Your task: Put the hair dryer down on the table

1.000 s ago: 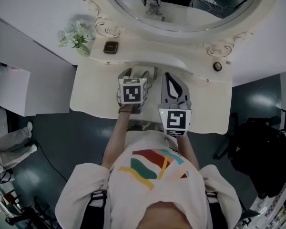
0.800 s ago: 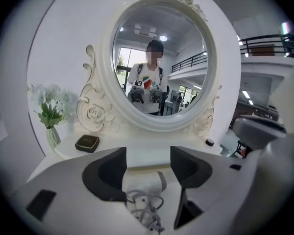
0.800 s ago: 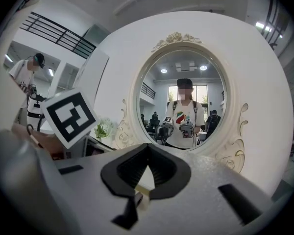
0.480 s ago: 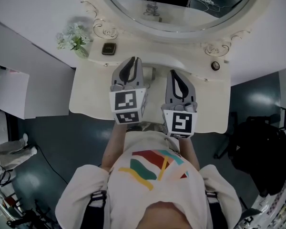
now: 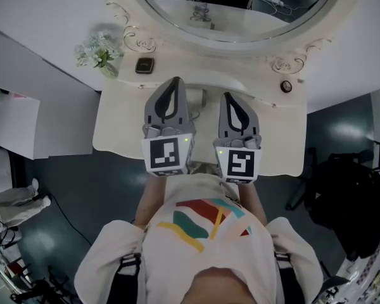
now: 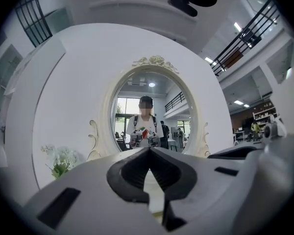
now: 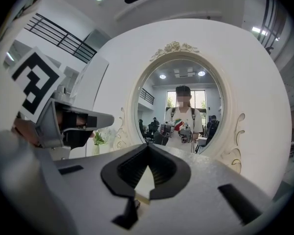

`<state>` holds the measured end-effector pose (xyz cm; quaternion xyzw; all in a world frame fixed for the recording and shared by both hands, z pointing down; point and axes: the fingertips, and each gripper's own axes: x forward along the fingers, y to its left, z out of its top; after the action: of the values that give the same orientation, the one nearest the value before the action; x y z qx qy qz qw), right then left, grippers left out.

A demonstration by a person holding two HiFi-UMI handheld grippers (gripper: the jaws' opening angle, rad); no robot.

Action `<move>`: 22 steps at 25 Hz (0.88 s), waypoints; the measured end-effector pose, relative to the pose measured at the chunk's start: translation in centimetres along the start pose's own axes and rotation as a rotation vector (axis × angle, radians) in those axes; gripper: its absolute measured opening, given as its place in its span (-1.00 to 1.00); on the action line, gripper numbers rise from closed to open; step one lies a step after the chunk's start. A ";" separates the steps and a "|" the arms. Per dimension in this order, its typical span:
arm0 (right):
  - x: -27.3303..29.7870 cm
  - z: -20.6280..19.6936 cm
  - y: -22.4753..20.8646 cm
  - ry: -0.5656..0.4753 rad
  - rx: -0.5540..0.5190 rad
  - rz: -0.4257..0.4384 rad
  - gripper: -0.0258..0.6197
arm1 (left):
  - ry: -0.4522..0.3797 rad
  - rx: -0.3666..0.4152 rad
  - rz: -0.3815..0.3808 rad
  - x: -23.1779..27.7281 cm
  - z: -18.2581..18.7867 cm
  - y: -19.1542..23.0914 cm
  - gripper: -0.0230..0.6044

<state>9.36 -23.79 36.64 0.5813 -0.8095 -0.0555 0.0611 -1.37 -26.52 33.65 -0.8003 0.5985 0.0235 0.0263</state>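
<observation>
Over table [image 5: 121, 126], left tool [image 5: 175, 81], right tool [image 5: 227, 97] sit closed.

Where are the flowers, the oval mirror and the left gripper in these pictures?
flowers [image 5: 96, 50]: head view, on the white blossoms.
oval mirror [image 6: 137, 94]: left gripper view, on the glass.
left gripper [image 5: 175, 81]: head view, at its shut fingertips.

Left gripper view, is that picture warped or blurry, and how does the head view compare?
Left gripper view: strong fisheye bend with black corners; the mirror is sharp, the near left hand-held gripper slightly soft, the reflected face patched over. Head view: dimmer, flatter light, far less bending, table evenly lit.
</observation>
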 end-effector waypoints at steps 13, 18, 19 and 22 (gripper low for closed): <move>0.1 -0.1 0.5 0.026 -0.014 0.016 -0.92 | 0.000 0.013 0.011 -0.2 -0.1 0.2 -0.91; 0.0 0.0 0.4 0.013 -0.020 0.009 -0.92 | 0.001 0.014 0.022 -0.4 -0.2 0.5 -0.91; 0.0 -0.1 0.4 0.014 -0.019 0.008 -0.92 | 0.004 0.014 0.024 -0.4 -0.3 0.6 -0.91; 0.0 -0.2 0.3 0.022 -0.016 0.006 -0.92 | 0.010 0.010 0.030 -0.4 -0.4 0.9 -0.91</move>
<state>9.05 -23.71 36.87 0.5788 -0.8101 -0.0555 0.0750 -2.32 -26.39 34.08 -0.7913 0.6106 0.0170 0.0268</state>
